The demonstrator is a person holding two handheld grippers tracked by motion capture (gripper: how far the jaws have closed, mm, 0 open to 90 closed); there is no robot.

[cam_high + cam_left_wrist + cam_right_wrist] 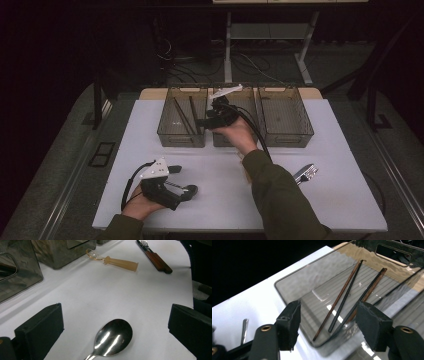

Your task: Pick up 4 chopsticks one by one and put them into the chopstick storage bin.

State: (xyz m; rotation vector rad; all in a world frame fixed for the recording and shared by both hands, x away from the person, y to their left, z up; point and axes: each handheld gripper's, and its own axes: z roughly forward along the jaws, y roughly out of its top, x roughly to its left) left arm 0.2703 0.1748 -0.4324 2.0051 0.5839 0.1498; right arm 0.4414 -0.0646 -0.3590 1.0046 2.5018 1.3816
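1. While the right gripper hangs over the left bin, its jaws stand apart and nothing is between them.
2. Three clear bins sit side by side along the far edge of the table. The middle bin is partly hidden by the right hand, and the right bin is just beside it.
3. Chopsticks lie inside the left bin, on its ribbed floor. They are thin and long, some dark and some reddish brown.
4. Seen from the right gripper view, the chopsticks fan out a little. Their near ends meet close to the bin's rounded corner, and their far ends spread toward the far wall.
5. Seen from the high view, the chopsticks slant from the bin's far side to its near right corner.
6. Near the front edge of the table, the left gripper rests low with its jaws wide apart. A shiny metal spoon lies flat on the table between them. I cannot tell if a pad touches it.
7. The spoon's bowl faces up and points away from the gripper, toward the right side of the table. Its handle runs back under the gripper.
8. Farther off, in the left gripper view, a tan plastic piece lies on the table near the bins. A fork with a brown handle lies well apart from it, near the right side of the table.
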